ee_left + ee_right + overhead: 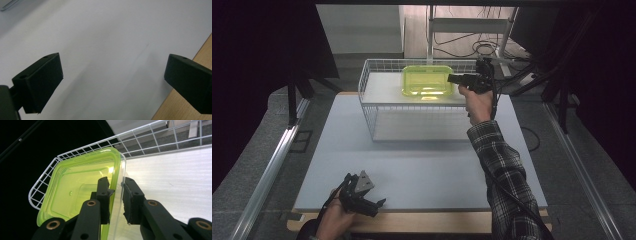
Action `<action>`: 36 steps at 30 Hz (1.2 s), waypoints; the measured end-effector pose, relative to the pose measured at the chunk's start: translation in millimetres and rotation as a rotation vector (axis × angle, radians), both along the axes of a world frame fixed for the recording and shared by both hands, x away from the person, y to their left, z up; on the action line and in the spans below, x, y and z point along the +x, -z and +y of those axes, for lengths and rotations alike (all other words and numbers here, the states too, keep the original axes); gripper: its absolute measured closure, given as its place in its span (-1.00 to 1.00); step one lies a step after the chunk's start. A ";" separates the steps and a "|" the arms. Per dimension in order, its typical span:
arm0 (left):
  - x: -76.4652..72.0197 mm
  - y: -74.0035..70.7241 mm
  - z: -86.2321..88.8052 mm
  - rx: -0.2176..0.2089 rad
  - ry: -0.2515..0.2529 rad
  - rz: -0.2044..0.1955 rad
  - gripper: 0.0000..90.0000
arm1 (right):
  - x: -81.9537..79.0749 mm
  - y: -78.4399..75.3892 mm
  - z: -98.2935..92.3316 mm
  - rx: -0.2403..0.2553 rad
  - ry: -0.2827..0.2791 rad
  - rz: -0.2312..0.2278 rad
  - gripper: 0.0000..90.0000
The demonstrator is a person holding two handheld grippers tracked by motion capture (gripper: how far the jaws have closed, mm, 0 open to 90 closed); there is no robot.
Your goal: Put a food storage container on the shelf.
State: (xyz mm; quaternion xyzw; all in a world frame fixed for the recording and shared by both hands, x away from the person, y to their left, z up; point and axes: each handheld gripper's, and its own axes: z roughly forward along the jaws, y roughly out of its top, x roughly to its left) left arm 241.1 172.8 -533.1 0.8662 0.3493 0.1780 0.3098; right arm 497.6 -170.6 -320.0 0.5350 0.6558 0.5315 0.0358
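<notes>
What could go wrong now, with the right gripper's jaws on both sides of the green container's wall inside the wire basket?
1. One jaw of the right gripper is inside the green container. If the hand pulls away sideways, that jaw may drag or tip the container.
2. The container lies near a corner of the wire basket, so a push could jam it against the wires.

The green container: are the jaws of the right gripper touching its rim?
Cannot tell. In the right gripper view the right gripper has one jaw on each side of the rim of the green container, but any thin gap at the pads is not plainly visible.
</notes>
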 end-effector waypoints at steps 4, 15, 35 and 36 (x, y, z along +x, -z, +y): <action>0.1 0.2 -0.1 0.003 0.001 0.000 -0.96 | 2.1 -0.8 3.0 -0.045 0.008 -0.015 0.61; 0.1 0.1 -0.3 0.007 -0.001 -0.001 -0.96 | 8.7 1.8 3.4 -0.121 -0.001 -0.029 0.26; 2.1 -4.0 9.1 -0.104 -0.055 -0.021 -1.00 | -20.1 -5.9 -6.0 -0.118 -0.125 -0.087 -0.35; 2.1 -3.7 8.3 -0.100 -0.050 -0.019 -1.00 | -21.8 -5.7 -5.7 -0.116 -0.130 -0.091 -0.37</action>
